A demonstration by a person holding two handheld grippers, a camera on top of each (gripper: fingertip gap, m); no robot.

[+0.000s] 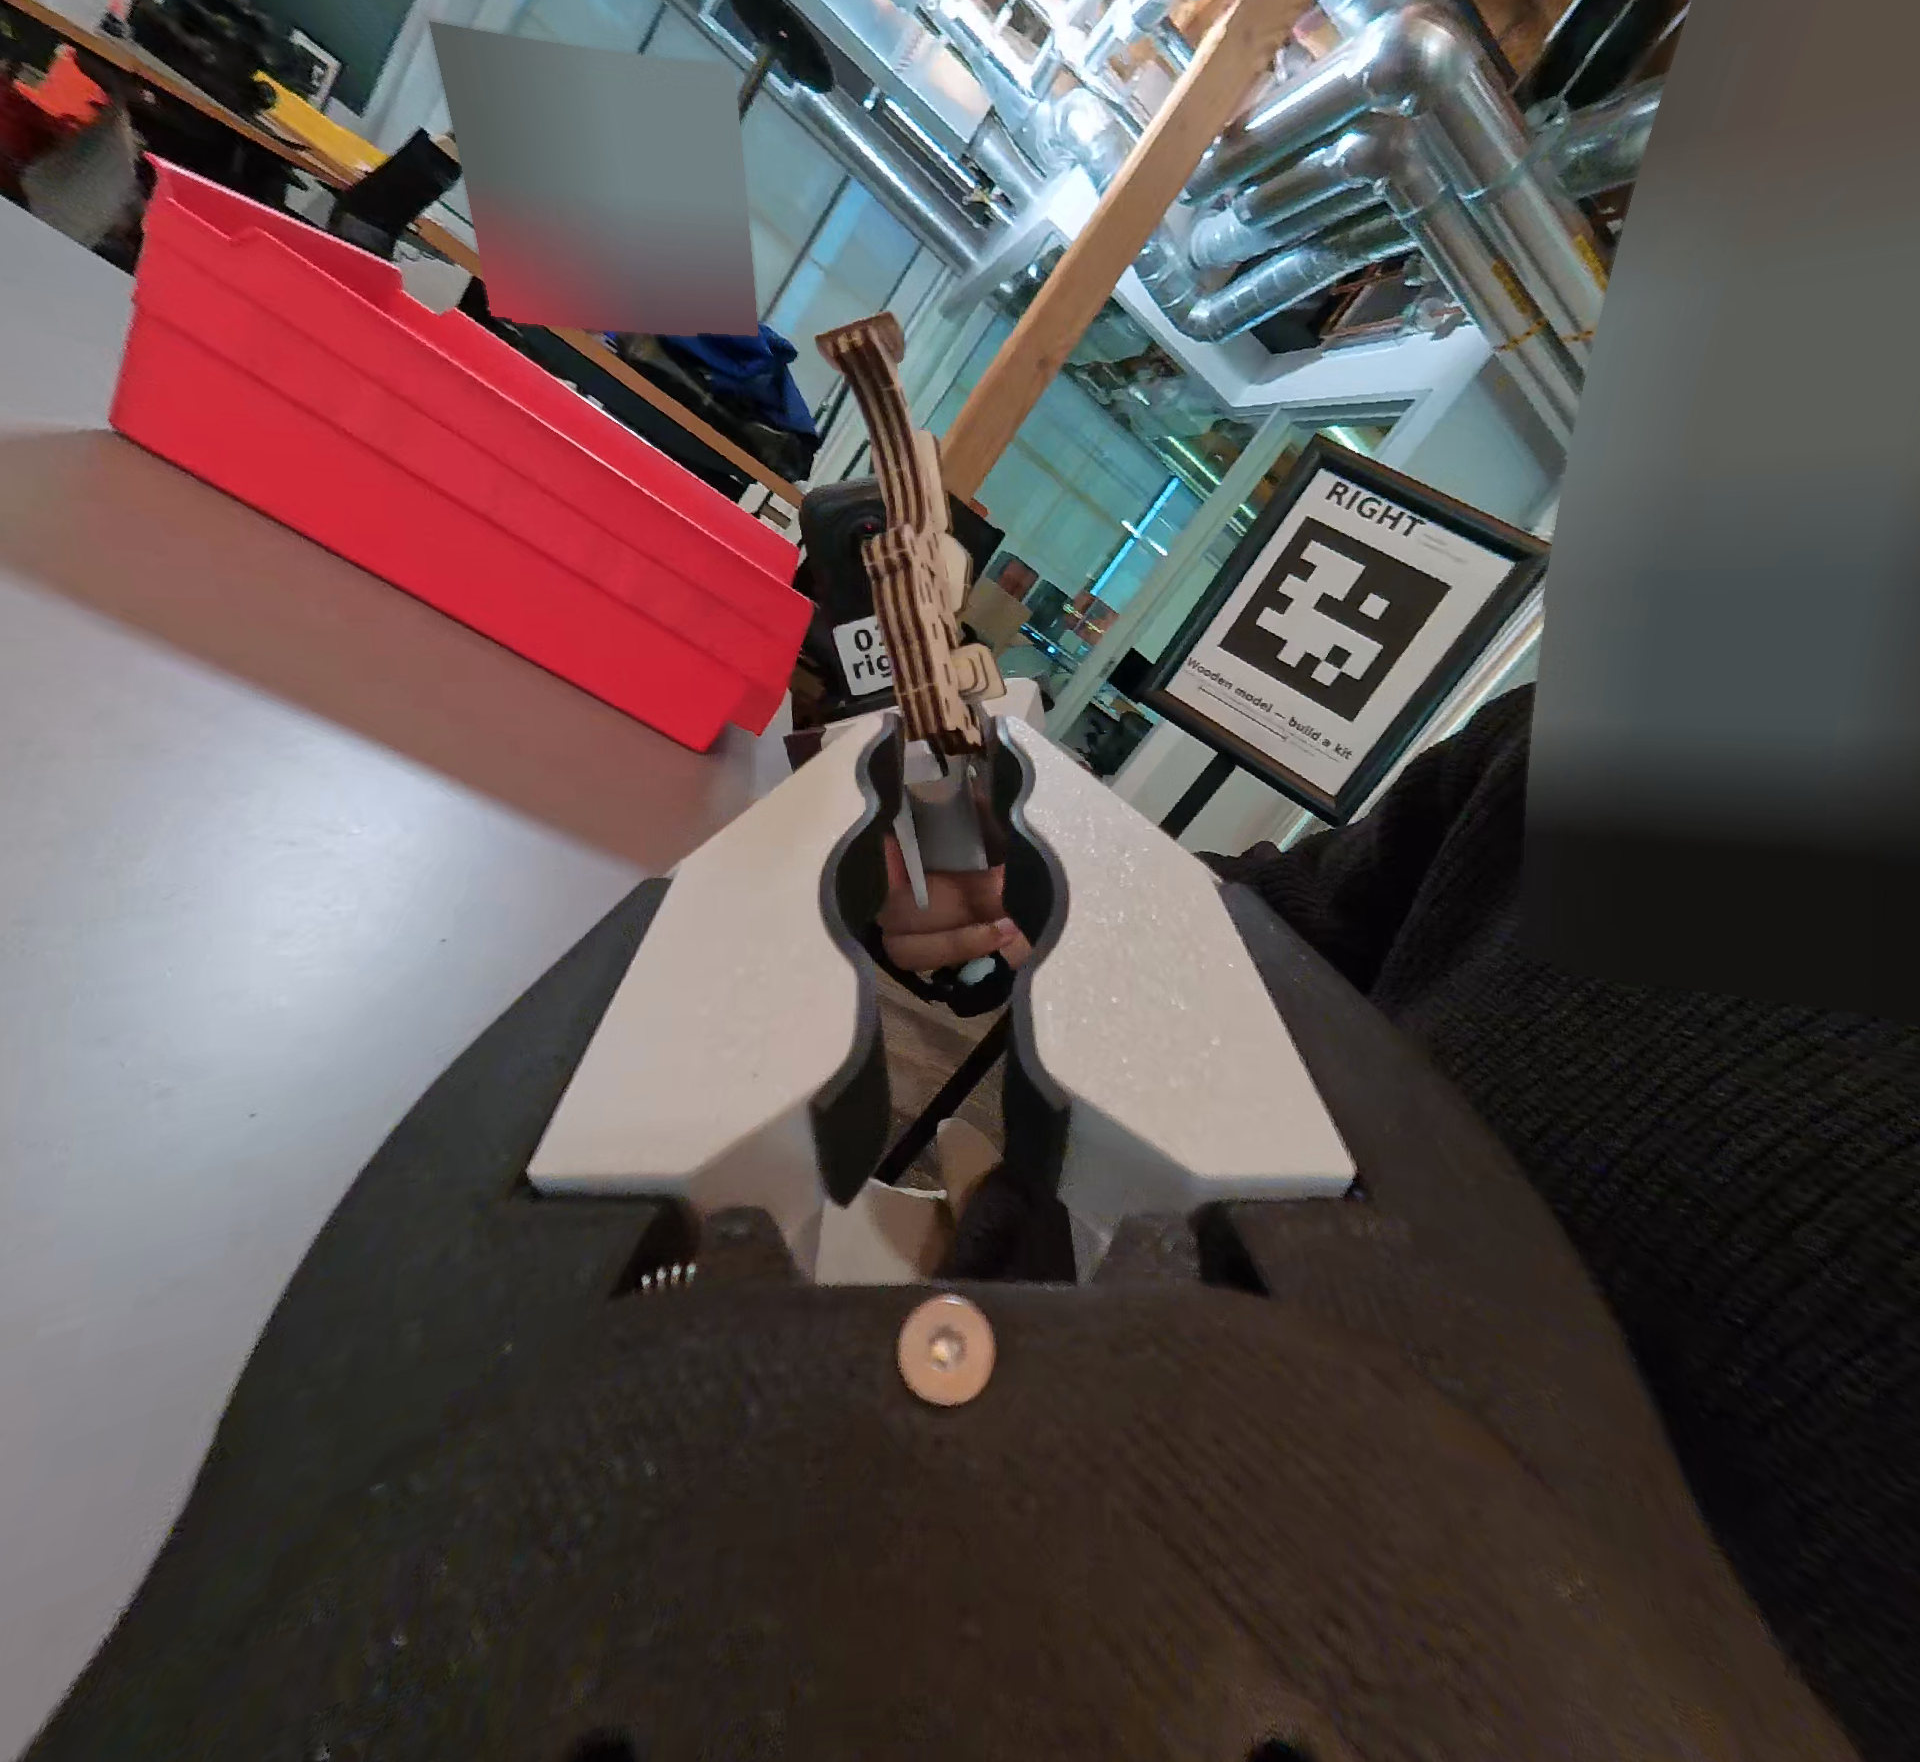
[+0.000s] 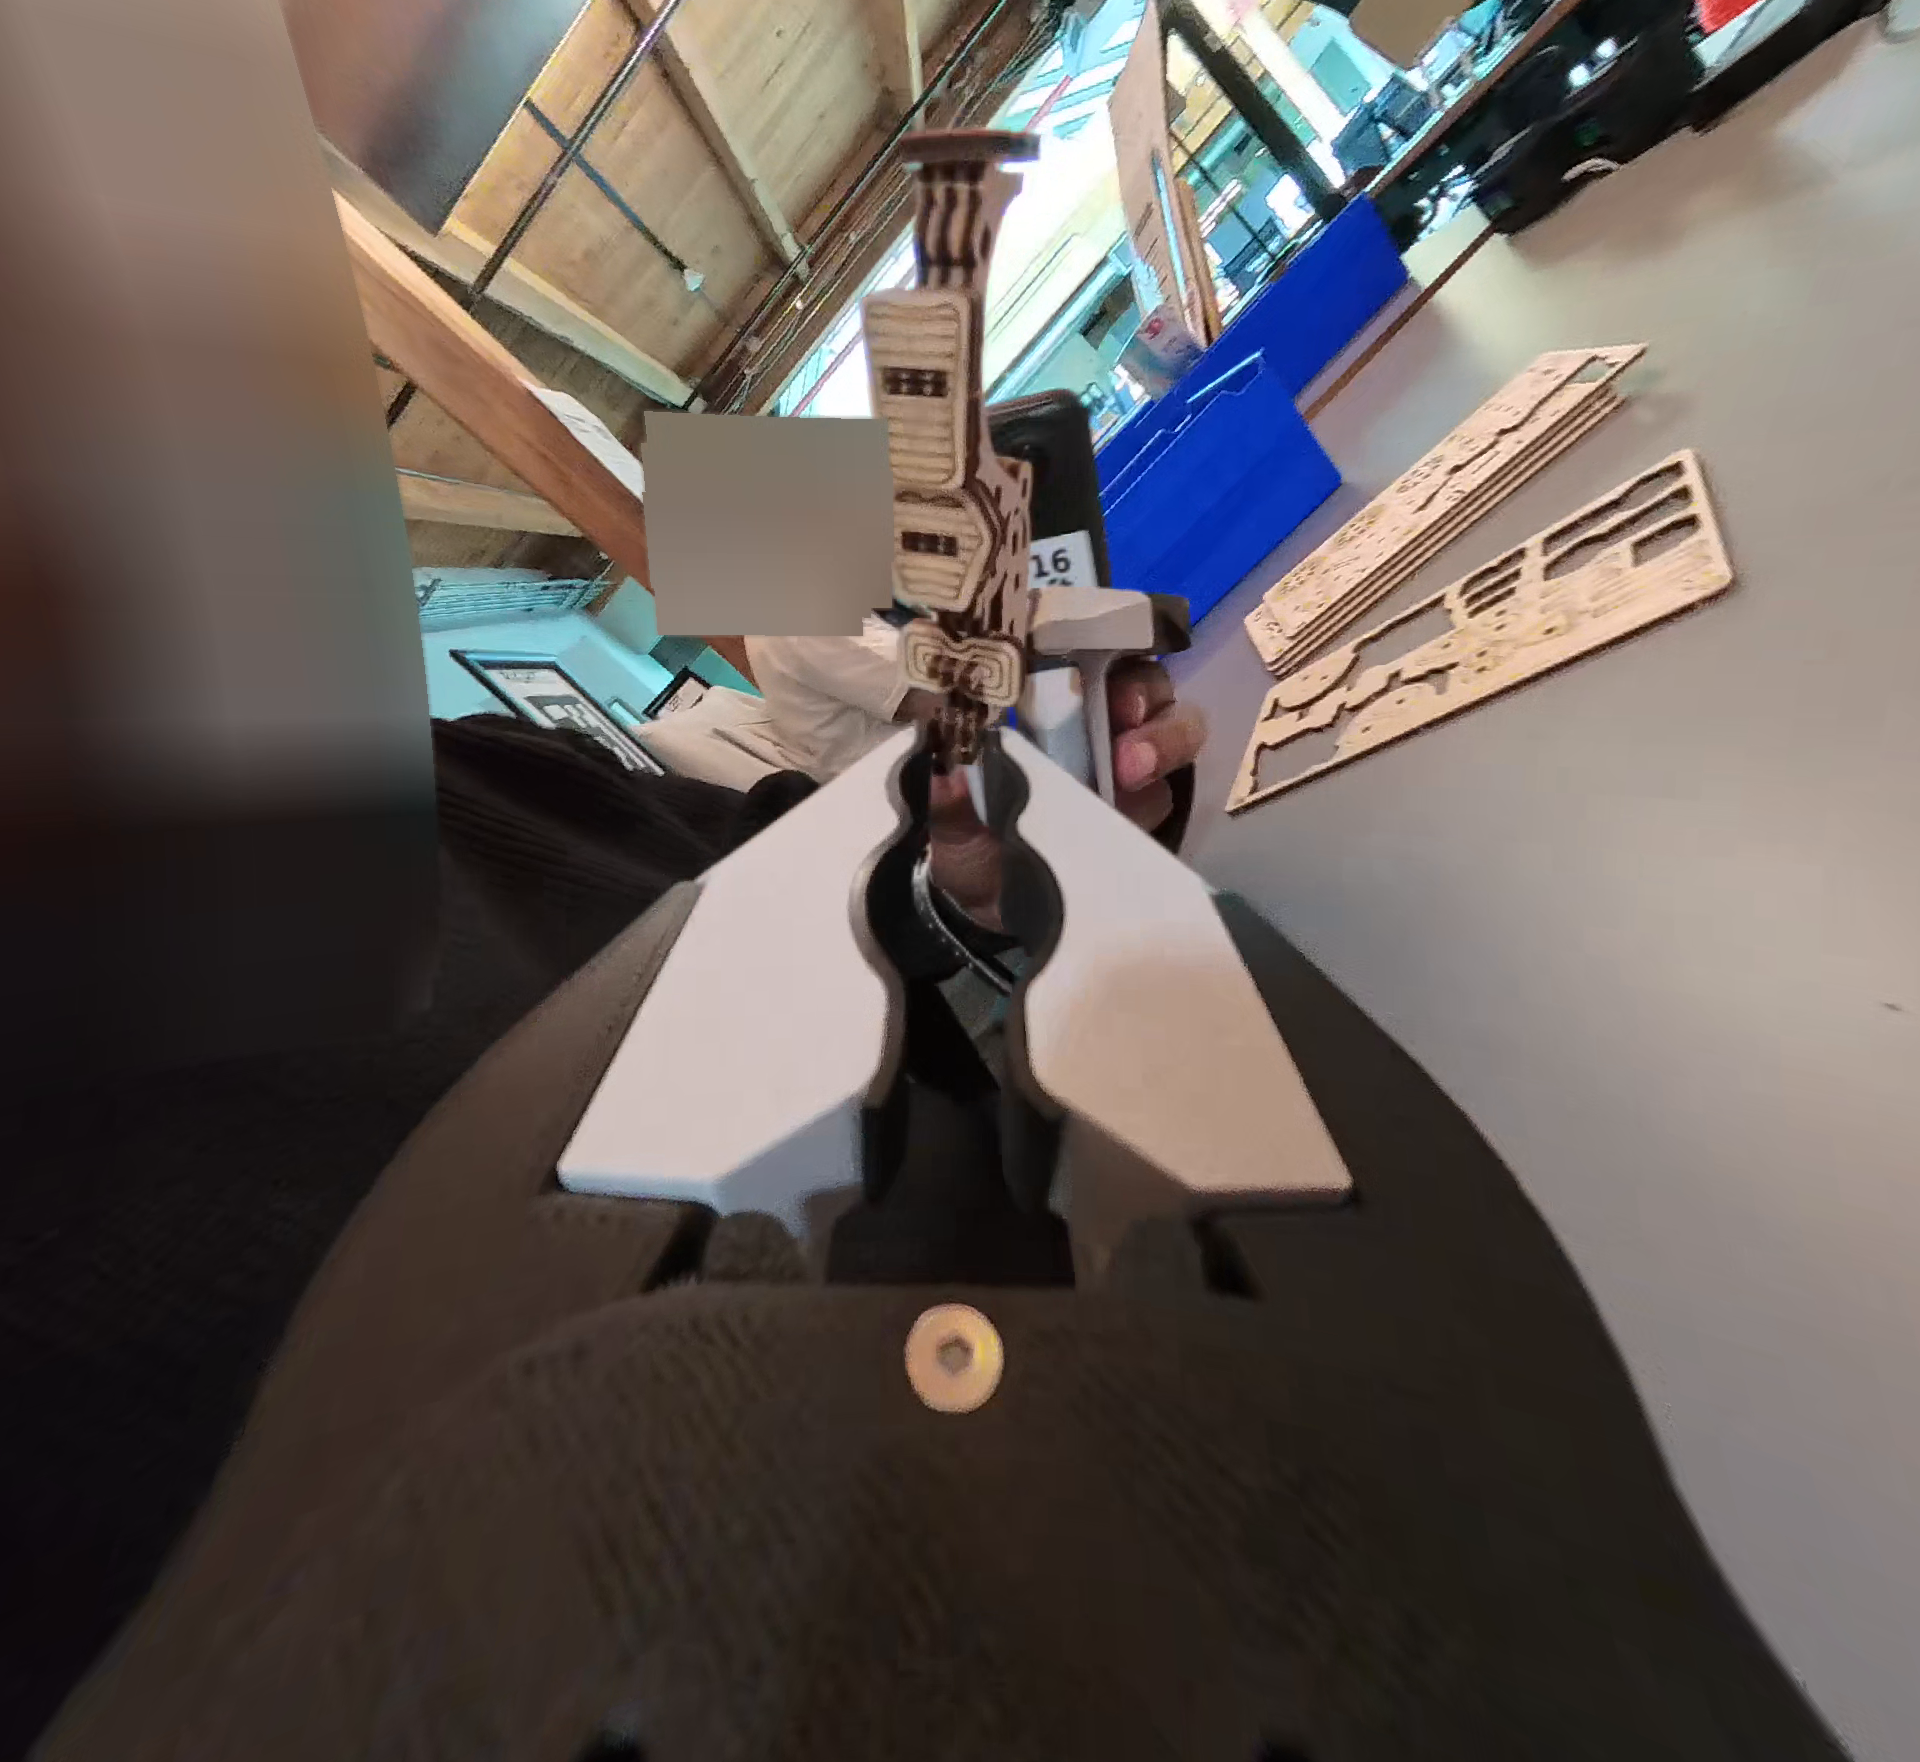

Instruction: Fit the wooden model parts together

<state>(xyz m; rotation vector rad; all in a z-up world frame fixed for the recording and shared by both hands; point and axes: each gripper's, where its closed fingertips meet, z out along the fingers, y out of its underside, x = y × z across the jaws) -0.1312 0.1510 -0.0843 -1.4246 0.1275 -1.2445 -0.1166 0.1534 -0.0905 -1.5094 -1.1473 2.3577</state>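
Left gripper: my left gripper point(image 1: 940, 738) has its two white fingers drawn narrow, pinching the bottom end of the wooden model point(image 1: 914, 559).
Right gripper: my right gripper point(image 2: 954, 756) is also drawn narrow, its tips pinching the lower end of the same layered wooden model point(image 2: 951, 486).
Wooden model: a slim assembly of stacked laser-cut layers with dark burnt edges, raised off the table and standing up out of the fingertips in both wrist views; small flat pieces sit on its side, and a short cross-piece caps its top end.
Grippers together: they face each other, each showing just behind the model in the other's view; whether they grip the very same spot I cannot tell.
Hand: fingers of my hand point(image 2: 1148, 751) wrap the handle of the far gripper.
Parts sheets: a stack of wooden sheets point(image 2: 1455, 507) lies on the grey table point(image 2: 1558, 985), with a mostly punched-out sheet point(image 2: 1496, 621) just beside it, nearer to me.
Blue bin: a blue bin point(image 2: 1216, 476) sits toward the table's far edge, beyond the sheets.
Red bin: a red bin point(image 1: 436, 476) rests on the table point(image 1: 260, 881), well apart from my left gripper.
Sign: a framed sign point(image 1: 1340, 632) stands past the table's edge.
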